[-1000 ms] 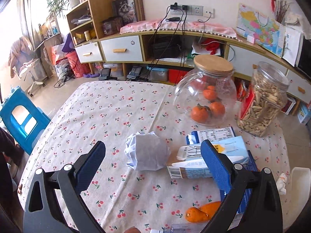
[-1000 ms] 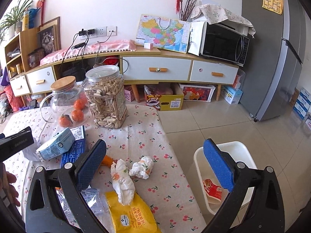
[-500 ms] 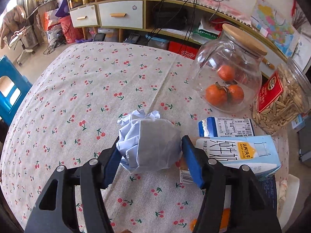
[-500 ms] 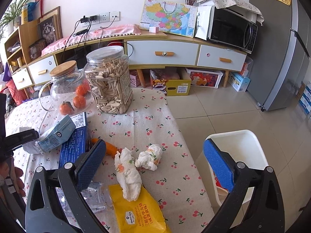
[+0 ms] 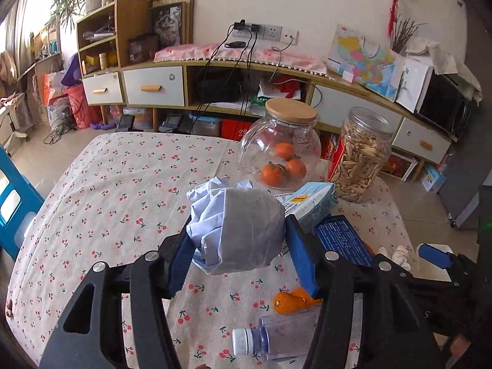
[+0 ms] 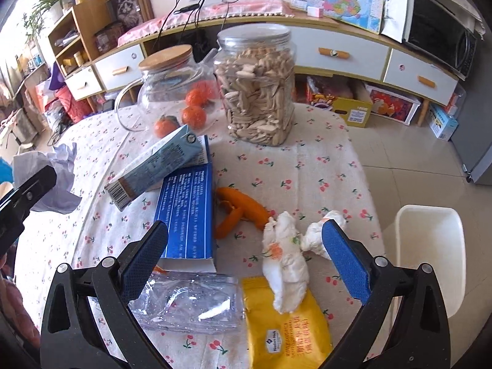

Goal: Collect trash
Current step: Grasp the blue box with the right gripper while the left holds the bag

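My left gripper [image 5: 238, 230] is shut on a crumpled pale-blue paper ball [image 5: 246, 224] and holds it just above the cherry-print tablecloth [image 5: 123, 190]. The same ball [image 6: 58, 166] shows at the left edge of the right wrist view. My right gripper [image 6: 246, 230] hangs open over the table's right side, with a white tissue wad [image 6: 287, 258] between its fingers and untouched; a second wad [image 6: 319, 233] lies by the right finger. Orange peel [image 6: 243, 209], a crushed clear bottle [image 6: 190, 301], a yellow packet [image 6: 286, 323] and a milk carton [image 6: 160, 163] lie around.
A white bin [image 6: 430, 246] stands on the floor beside the table's right edge. A blue box [image 6: 189, 215] lies under the carton. A glass jar of oranges [image 5: 281, 147] and a jar of seeds [image 5: 359, 156] stand at the table's far side.
The left jaws went from wide open to shut on the paper ball, which now hangs off the cloth. The right gripper dropped closer to the tissues and tilted down.
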Demonstrator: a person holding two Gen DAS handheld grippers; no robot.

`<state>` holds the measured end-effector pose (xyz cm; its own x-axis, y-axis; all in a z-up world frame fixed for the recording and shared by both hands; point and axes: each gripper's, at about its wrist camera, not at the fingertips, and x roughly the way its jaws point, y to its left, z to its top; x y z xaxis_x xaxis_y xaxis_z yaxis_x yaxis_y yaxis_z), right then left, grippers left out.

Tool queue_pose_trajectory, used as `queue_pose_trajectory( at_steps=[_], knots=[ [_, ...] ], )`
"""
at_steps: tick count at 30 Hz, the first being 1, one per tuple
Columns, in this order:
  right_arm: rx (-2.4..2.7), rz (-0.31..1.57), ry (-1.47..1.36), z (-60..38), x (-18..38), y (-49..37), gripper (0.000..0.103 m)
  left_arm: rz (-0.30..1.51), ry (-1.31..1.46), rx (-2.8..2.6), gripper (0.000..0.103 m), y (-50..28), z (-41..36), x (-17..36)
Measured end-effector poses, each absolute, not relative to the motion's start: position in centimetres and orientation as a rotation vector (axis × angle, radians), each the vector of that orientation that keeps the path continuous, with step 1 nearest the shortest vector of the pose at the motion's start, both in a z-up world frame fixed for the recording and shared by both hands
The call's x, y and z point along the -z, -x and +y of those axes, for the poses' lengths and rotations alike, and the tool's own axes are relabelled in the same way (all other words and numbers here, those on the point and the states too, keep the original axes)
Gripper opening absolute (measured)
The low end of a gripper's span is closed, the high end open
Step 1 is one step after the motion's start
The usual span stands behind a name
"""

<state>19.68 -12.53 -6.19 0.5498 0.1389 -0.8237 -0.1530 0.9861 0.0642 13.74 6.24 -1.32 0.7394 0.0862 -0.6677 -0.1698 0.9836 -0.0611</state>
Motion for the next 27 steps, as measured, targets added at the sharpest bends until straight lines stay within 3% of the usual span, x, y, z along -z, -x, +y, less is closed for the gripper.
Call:
queue_pose_trajectory(
  at_steps=[9,11,12,13,27],
  knots=[
    [-0.268,1.017,0.097,-8.6,8.1,-20.4,0.096,0.722,0.144,-0.108,0.057,-13.7,6.5,1.2],
    [-0.290,1.033,0.107,-8.3,8.5,-20.3,0.086,0.729,0.155,-0.115,0.057,-13.5,7.0,1.4],
    [-0.307,1.055,0.107,-8.2,8.8,-20.4,0.062,0.733,0.163,-0.116,0.057,-13.5,7.2,1.5],
    [-0.318,1.070,0.095,-8.3,9.0,-20.4,0.052,0.737,0.171,-0.118,0.057,-13.5,7.4,1.6],
    [-0.310,0.947,0.014,-10.9,5.1,-17.9,0.052,0.739,0.178,-0.111,0.057,-12.9,7.1,1.2]
  ],
)
